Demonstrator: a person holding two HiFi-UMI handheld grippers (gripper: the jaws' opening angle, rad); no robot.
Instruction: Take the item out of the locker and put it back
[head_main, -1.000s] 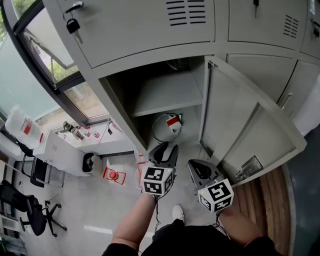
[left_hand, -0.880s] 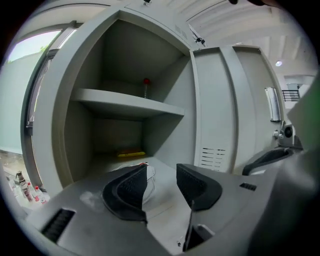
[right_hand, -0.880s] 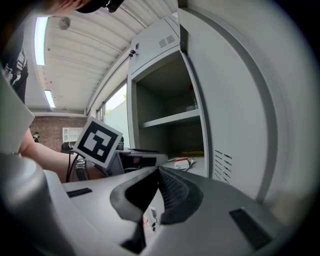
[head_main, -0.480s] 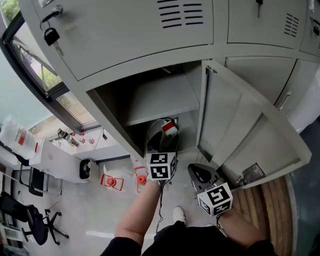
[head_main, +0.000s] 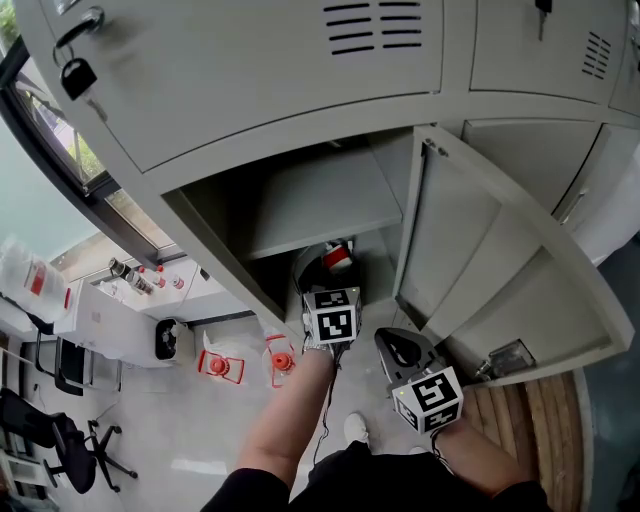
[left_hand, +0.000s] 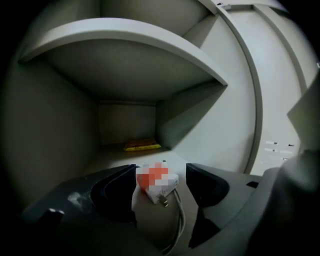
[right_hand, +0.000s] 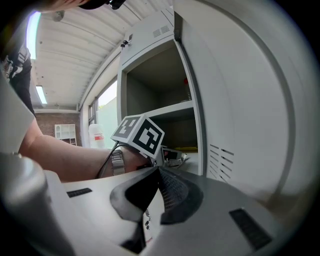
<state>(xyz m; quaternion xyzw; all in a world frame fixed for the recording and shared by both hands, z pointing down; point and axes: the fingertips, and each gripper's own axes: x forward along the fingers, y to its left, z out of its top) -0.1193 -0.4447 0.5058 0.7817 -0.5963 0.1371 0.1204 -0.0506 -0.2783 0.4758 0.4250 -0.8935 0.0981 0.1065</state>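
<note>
Grey locker (head_main: 310, 195), door open: left hand-held gripper (left_hand: 163, 174), jaws opening around the white-and-red item (left_hand: 159, 184), apparently set back on the compartment floor; right hand-held gripper (right_hand: 159, 192) idles outside, closed, empty.

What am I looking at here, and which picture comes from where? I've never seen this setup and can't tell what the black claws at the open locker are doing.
There is no robot here: a person holds a hand-operated claw in each hand. The wide picture comes from a camera on the person's head, looking down at an open locker. The other two pictures come from cameras riding on the claws. The left claw reaches in under the shelf. Its jaws are opening, and a white charger block with its cable lies on the locker floor between them, not squeezed. A yellow packet lies at the back. The right claw is outside the locker, shut and empty. The cubes with black-and-white squares are parts of the claws.
</note>
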